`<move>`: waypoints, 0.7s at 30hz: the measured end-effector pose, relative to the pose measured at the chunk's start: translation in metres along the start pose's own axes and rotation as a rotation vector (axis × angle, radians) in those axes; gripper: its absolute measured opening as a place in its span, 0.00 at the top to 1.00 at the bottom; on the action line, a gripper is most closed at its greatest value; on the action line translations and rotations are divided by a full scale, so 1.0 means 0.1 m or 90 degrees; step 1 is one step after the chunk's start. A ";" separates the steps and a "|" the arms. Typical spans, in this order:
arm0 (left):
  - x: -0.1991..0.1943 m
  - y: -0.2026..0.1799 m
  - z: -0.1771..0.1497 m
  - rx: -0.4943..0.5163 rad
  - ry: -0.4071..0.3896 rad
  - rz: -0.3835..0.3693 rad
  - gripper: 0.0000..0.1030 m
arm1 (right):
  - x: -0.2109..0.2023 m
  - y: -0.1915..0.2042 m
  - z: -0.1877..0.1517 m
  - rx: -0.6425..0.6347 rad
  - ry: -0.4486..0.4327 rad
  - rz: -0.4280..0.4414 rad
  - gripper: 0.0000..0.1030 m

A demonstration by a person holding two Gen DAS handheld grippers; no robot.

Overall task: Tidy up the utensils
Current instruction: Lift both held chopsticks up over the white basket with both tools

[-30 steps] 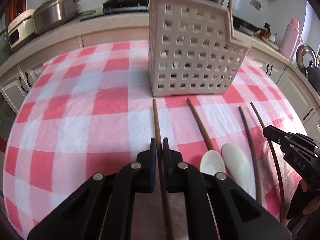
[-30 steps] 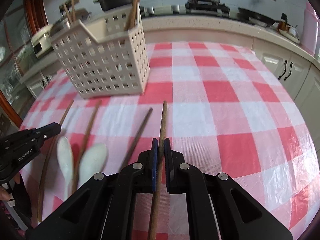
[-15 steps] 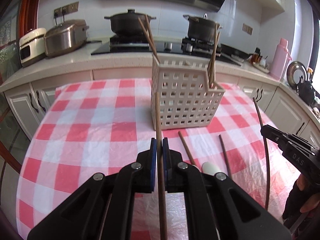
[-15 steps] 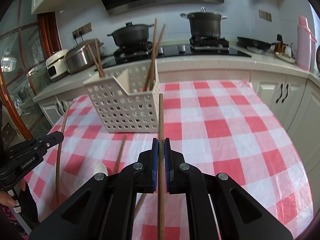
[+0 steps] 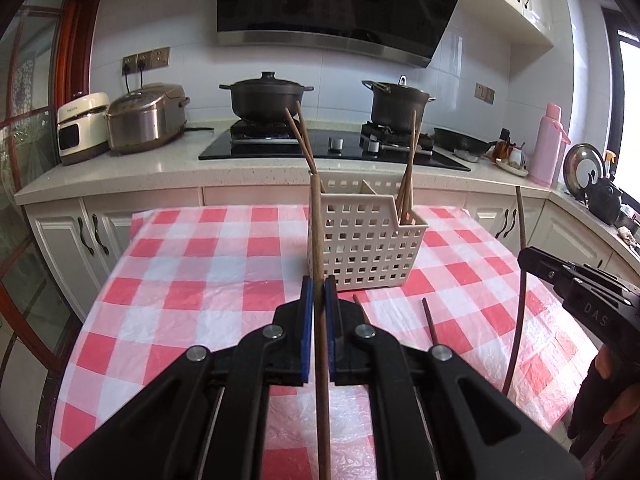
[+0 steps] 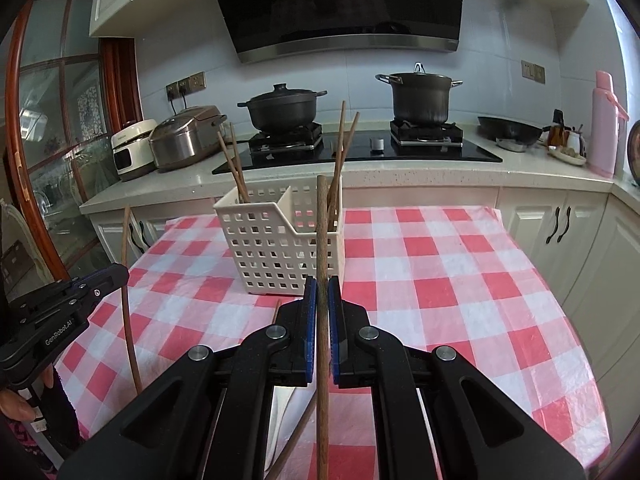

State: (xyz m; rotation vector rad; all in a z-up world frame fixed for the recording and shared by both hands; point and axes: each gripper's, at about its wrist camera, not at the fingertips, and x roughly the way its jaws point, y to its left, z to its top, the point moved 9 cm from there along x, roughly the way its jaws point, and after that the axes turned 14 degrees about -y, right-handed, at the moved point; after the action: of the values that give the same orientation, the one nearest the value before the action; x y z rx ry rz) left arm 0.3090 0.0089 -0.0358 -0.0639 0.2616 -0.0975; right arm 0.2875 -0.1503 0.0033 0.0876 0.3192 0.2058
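Utensil sort, partway: white slotted basket (image 5: 362, 246) on checked tablecloth (image 5: 192, 280) already holds four chopsticks in two compartments; left gripper (image 5: 319, 292) and right gripper (image 6: 322, 294) each clamp one chopstick aloft, short of it; loose chopsticks (image 5: 430, 320) remain on cloth.

- The left gripper (image 5: 319, 296) was matte black plastic, its two angular arms each carrying two round silver screws.
- Its fingers (image 5: 306, 322) were lined with blue pads on the inner faces.
- The right gripper (image 6: 322, 296) had the same black arms, silver screws and blue pads.
- Beside the left gripper, the right one's side read "DAS" in faint raised letters.
- The left one's side bore white "GenRobot.AI" lettering.
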 end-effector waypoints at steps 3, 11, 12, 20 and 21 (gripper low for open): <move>-0.07 0.02 0.03 -0.002 -0.011 0.001 0.94 | -0.06 0.03 0.03 -0.003 -0.008 0.001 0.94; -0.29 0.01 0.13 -0.002 -0.040 -0.001 0.94 | -0.20 0.08 0.10 -0.007 -0.029 0.001 0.94; -0.32 0.00 0.14 -0.002 -0.045 -0.001 0.94 | -0.23 0.08 0.11 -0.007 -0.032 0.000 0.94; -0.47 -0.03 0.21 0.008 -0.066 0.000 0.94 | -0.30 0.08 0.12 -0.007 -0.040 0.002 0.94; -0.47 -0.03 0.21 0.008 -0.066 -0.001 0.94 | -0.31 0.07 0.12 -0.007 -0.041 0.002 0.94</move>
State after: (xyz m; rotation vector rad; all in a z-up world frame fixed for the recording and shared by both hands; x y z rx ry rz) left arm 0.2691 0.0120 -0.0037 -0.0569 0.1567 -0.0967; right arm 0.2609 -0.1503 0.0250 0.0842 0.2538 0.2069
